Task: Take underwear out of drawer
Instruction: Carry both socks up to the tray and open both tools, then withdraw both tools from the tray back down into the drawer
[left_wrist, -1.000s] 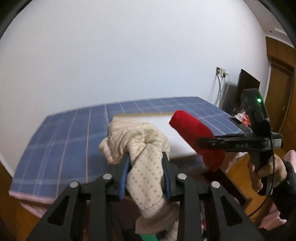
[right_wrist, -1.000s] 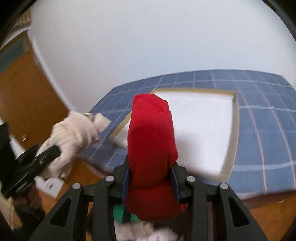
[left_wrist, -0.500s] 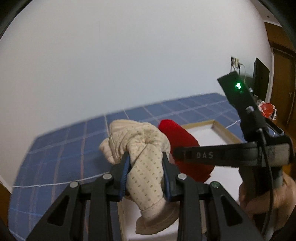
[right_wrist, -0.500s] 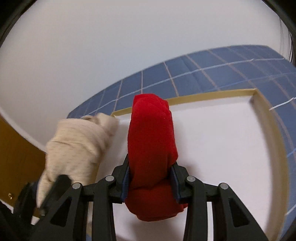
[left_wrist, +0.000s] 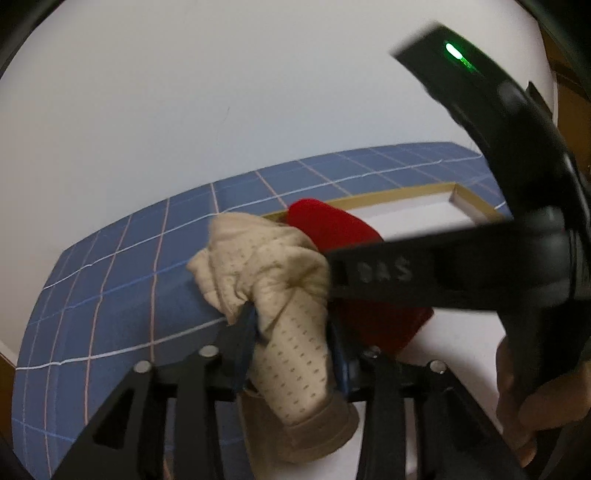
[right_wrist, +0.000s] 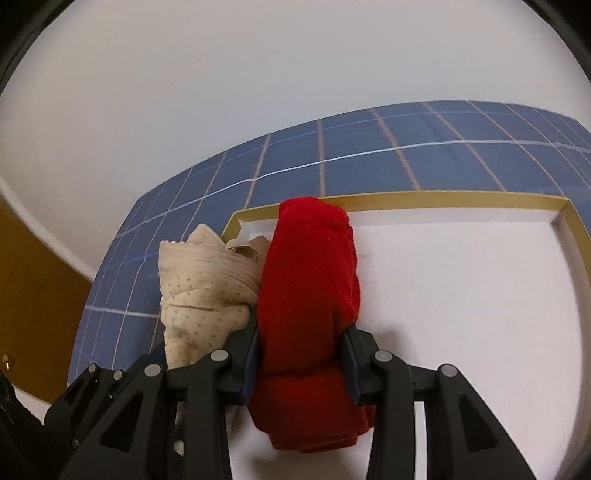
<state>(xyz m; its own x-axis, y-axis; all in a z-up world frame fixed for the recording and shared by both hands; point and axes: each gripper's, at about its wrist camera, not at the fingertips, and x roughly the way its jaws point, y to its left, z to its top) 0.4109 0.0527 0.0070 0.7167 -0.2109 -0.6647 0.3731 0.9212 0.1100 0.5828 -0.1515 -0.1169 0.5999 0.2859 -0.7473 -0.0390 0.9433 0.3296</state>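
Observation:
My left gripper (left_wrist: 291, 332) is shut on rolled beige dotted underwear (left_wrist: 280, 280), held over the left edge of a white tray (left_wrist: 413, 221) with a tan rim. My right gripper (right_wrist: 301, 354) is shut on rolled red underwear (right_wrist: 310, 280), held low over the tray's white floor (right_wrist: 461, 295) near its far left corner. The two bundles touch side by side; the beige one shows left of the red one in the right wrist view (right_wrist: 199, 291), and the red one shows behind the beige one in the left wrist view (left_wrist: 332, 225). The drawer is out of view.
The tray lies on a blue checked cloth (right_wrist: 369, 147) against a white wall (right_wrist: 258, 74). The right gripper's black body (left_wrist: 517, 258) and the hand holding it fill the right of the left wrist view. A wooden panel (right_wrist: 33, 288) stands at the left.
Both grippers have moved forward and down from beside the bed to over the tray, still holding their bundles. The beige and red bundles have come together.

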